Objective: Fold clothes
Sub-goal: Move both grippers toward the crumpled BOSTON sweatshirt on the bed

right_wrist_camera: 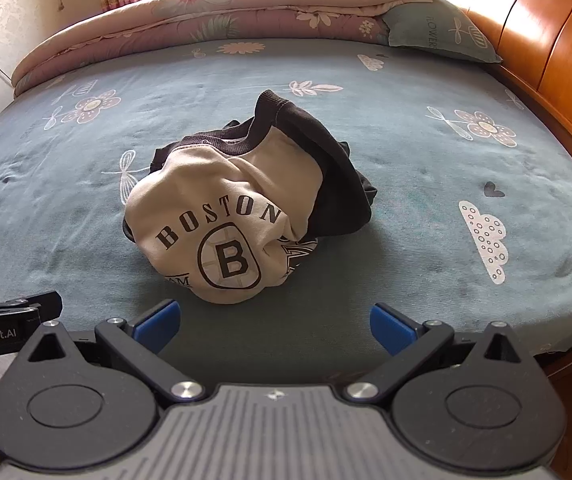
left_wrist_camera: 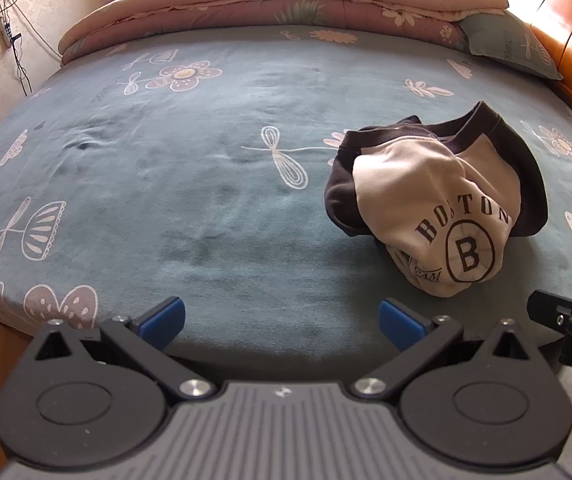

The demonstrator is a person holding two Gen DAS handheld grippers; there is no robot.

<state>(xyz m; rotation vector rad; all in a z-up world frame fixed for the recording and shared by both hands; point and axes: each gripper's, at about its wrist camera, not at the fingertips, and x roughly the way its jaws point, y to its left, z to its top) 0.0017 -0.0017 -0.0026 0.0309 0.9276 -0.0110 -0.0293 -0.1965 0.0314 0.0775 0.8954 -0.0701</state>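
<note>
Teal flowered bed [right_wrist_camera: 426, 168] bears crumpled sweatshirt [right_wrist_camera: 241, 208], folded quilt [right_wrist_camera: 205, 12], perhaps a pillow [right_wrist_camera: 438, 32].

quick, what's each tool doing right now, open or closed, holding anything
Left tool: open, holding nothing, short of the shirt.
Right tool: open, holding nothing, just short of the shirt.

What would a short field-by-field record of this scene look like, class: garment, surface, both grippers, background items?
garment: crumpled cream and dark sweatshirt, printed BOSTON, unfolded
surface: teal flowered bedsheet
left gripper: fingers open, empty, short of the garment
right gripper: fingers open, empty, aimed at the garment
background: folded quilt, teal pillow, wooden headboard
task stage: folding not begun
</note>
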